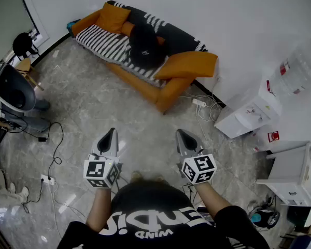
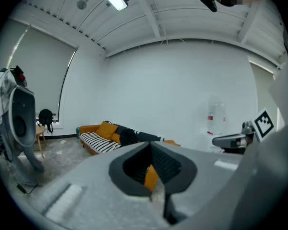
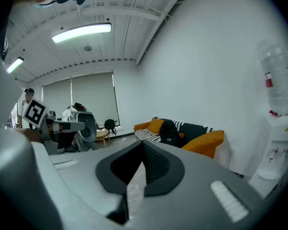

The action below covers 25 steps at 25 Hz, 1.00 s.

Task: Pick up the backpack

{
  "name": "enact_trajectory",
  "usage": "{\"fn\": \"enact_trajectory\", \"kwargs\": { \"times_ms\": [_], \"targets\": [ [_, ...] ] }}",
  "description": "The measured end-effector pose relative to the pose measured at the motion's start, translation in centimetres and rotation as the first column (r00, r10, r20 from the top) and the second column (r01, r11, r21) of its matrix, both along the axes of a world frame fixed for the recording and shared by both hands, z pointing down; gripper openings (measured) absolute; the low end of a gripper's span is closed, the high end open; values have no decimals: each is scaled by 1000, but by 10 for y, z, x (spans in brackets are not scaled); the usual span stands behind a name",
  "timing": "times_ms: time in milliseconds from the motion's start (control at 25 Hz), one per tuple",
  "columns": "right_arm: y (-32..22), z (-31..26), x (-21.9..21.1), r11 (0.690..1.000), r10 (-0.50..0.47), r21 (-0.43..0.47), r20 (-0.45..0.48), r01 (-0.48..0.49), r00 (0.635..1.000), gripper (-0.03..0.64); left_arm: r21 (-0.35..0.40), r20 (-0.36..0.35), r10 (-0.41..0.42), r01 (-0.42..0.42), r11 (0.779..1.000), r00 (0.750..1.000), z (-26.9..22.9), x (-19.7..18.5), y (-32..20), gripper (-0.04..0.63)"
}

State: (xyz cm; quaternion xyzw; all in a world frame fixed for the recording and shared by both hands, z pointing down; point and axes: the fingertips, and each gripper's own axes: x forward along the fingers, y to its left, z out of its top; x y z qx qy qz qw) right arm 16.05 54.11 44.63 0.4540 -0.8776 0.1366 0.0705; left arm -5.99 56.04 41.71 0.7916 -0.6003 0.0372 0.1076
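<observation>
The black backpack (image 1: 143,45) sits upright on the seat of an orange sofa (image 1: 141,85) against the far wall. It also shows small and distant as the backpack (image 2: 128,137) in the left gripper view and the backpack (image 3: 169,133) in the right gripper view. My left gripper (image 1: 112,132) and right gripper (image 1: 181,133) hang side by side over the marble floor, well short of the sofa, both pointing toward it. The left gripper (image 2: 150,143) has its jaws together on nothing. The right gripper (image 3: 143,143) likewise has its tips meeting with nothing between them.
Orange cushions (image 1: 189,64) and a striped cover lie on the sofa. A water dispenser (image 1: 246,113) and a white cabinet (image 1: 290,170) stand at the right wall. Cables (image 1: 51,154) and a power strip (image 1: 46,179) lie on the floor at left, near a grey machine (image 1: 13,90).
</observation>
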Motion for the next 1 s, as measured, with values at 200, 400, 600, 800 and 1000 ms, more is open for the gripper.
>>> {"fn": "enact_trajectory", "kwargs": {
  "times_ms": [200,400,600,800,1000],
  "targets": [
    [3,1,-3,1000,-6,-2,0,6,1000,-2,-6,-4,2,-2,1000,1000,2,-1,1,2],
    [0,1,-10,1000,-1,-5,-1,1,1000,-2,-20,-6,21,-21,1000,1000,7,-4,-2,2],
    [0,6,-22,999,-13,-29,24,13,1000,-2,-39,-11,40,-41,998,999,16,-10,-5,2],
    [-6,8,-38,1000,-7,-29,26,8,1000,-2,-55,-13,63,-64,996,998,24,-25,-13,2],
    [-10,18,-52,1000,20,-22,14,-19,1000,-2,-72,-5,99,-99,992,995,37,-43,-24,2]
  ]
}}
